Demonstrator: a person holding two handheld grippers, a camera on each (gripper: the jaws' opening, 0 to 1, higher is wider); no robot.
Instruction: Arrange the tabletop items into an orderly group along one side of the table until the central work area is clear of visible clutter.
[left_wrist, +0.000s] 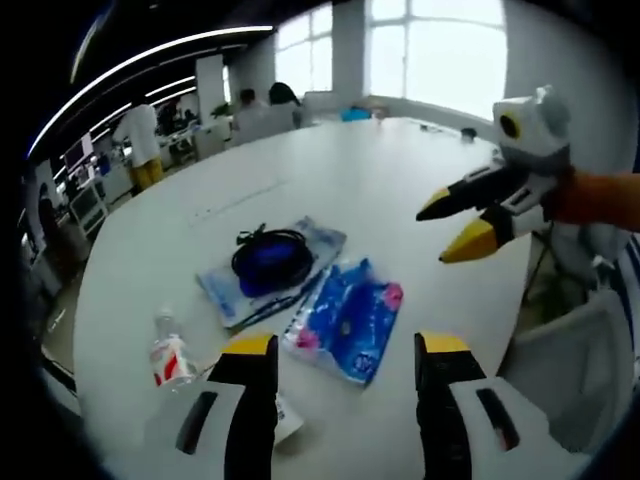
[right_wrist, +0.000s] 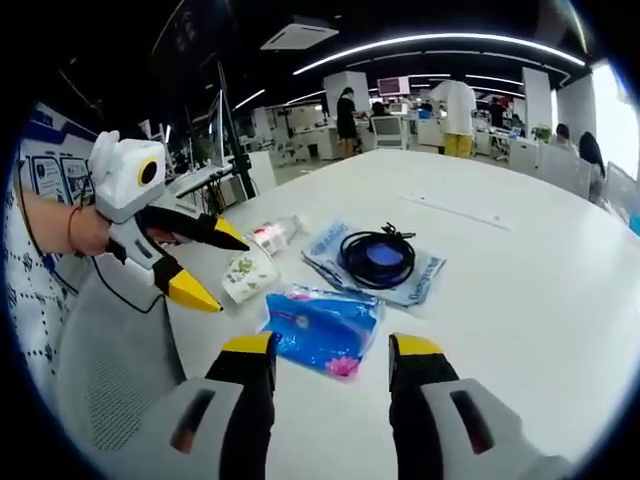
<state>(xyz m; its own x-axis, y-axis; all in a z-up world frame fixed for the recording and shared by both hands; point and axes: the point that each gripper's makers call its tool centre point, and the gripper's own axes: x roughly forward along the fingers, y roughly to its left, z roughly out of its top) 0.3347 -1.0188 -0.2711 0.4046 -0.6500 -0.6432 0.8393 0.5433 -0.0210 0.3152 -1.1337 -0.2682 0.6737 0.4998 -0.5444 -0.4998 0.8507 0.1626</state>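
Open-plan office around a large white oval table (left_wrist: 380, 190), with tall bright windows (left_wrist: 440, 50) beyond its far end, long white strip lights (right_wrist: 440, 45) curving across a dark ceiling, white square pillars (right_wrist: 347, 95), and rows of desks with monitors (right_wrist: 300, 135).

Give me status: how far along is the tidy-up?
Nothing looks done. Blue packet, coiled cable on its pouch, bottle and white roll sit loosely clustered on the table. Both hand-held grippers, left and right, are open and empty. All grouping remains.
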